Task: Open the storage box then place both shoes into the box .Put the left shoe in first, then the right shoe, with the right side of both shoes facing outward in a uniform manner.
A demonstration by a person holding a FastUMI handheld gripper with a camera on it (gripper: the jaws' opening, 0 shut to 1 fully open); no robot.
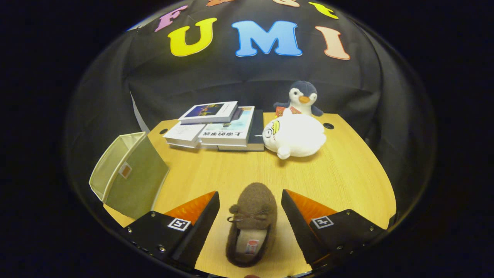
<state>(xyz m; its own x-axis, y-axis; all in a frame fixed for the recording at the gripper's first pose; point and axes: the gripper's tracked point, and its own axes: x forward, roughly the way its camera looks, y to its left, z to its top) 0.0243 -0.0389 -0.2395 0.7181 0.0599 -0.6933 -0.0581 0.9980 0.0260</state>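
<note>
The wooden counter (pixel 339 173) is carrying an olive storage box (pixel 129 175) lying at the near left. A brown shoe (pixel 251 224) is sitting between the tongs (pixel 250 206), whose fingers are standing apart, not touching it.

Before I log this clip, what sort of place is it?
Probably a staged recording booth: a wooden table against a black cloth wall, set with books, plush toys, a fabric box and a shoe lying between the gripper's open jaws.
</note>
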